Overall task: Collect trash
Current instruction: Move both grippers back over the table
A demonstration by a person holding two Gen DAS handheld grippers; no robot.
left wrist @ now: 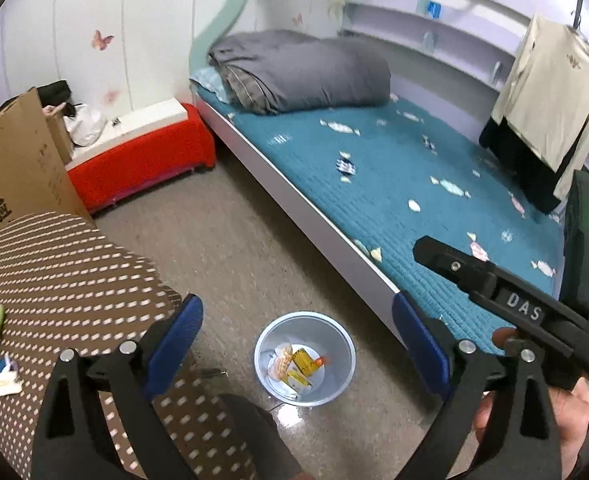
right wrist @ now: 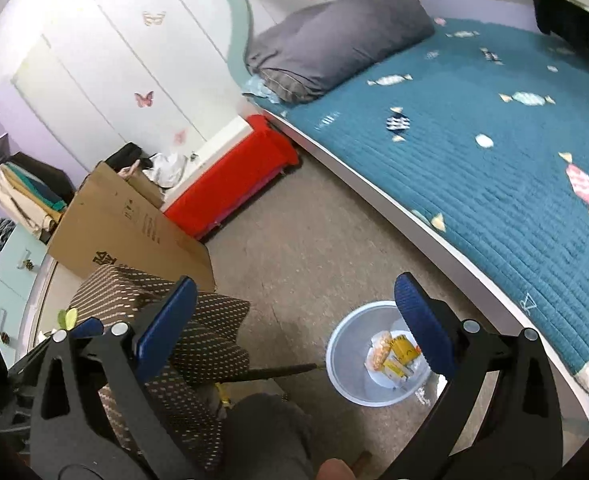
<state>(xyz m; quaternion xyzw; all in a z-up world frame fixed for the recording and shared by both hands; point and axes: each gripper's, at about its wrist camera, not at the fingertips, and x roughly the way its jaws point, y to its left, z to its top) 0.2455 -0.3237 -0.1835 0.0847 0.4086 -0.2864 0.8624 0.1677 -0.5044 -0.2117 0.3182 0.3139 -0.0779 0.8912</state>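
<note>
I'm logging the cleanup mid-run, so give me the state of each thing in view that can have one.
Left tongs: open, holding nothing.
Right tongs: open, holding nothing.
Round silver-grey trash bin: upright on the floor beside the bed, no lid, partly filled with wrappers.
Yellow and white wrappers: lying inside the bin.
Grey duvet: folded at the head of the bed.
Brown cardboard box: top flaps open.

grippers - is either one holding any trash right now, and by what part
Nothing is held. The left gripper and the right gripper both stand open and empty above the floor; the wrappers lie loose inside the trash bin.
</note>
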